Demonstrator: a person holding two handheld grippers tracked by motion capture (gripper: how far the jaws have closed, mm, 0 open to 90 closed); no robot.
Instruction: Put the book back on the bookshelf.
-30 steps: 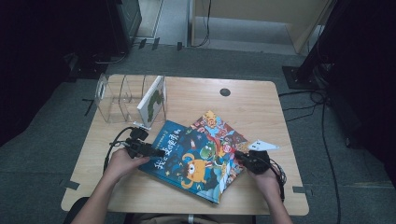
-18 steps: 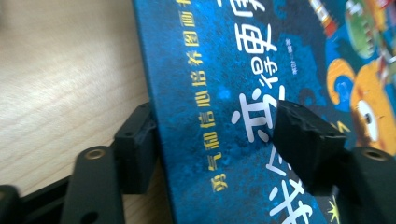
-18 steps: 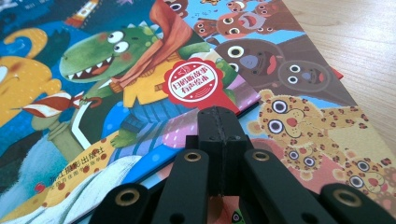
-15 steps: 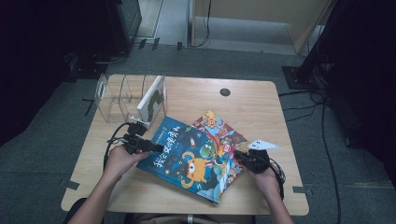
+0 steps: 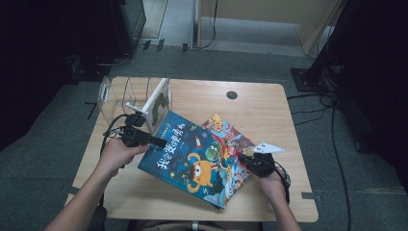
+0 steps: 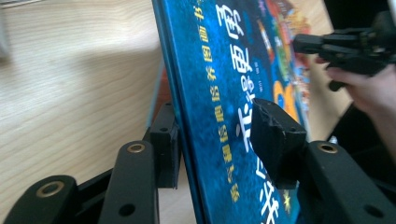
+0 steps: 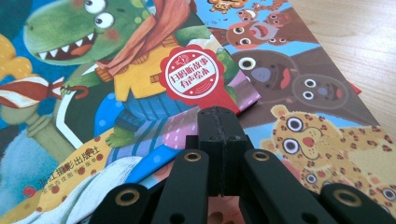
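Observation:
A blue picture book [image 5: 197, 159] with an orange monster lies across a second book [image 5: 231, 137] covered in animals. Its left edge is tilted up off the table. My left gripper [image 5: 161, 142] straddles that raised edge. In the left gripper view the blue book [image 6: 219, 70] stands between the jaws, which have just been closing and remain apart wider than the thin book, around my left gripper [image 6: 217, 126]. My right gripper [image 5: 243, 158] is shut at the books' right side. In the right gripper view my right gripper [image 7: 219, 116] points at the blue book's corner [image 7: 116, 70], over the animal book [image 7: 303, 107].
A clear plastic book rack [image 5: 113, 98] stands at the table's back left with one book [image 5: 159, 103] upright at its right end. The wooden table [image 5: 269, 110] has a black cable hole [image 5: 232, 95] near the back edge. Dark floor and cables surround the table.
My left gripper has risen, and the blue book's left edge has come up with it. Its jaws stand narrower around the edge. The right gripper has kept still.

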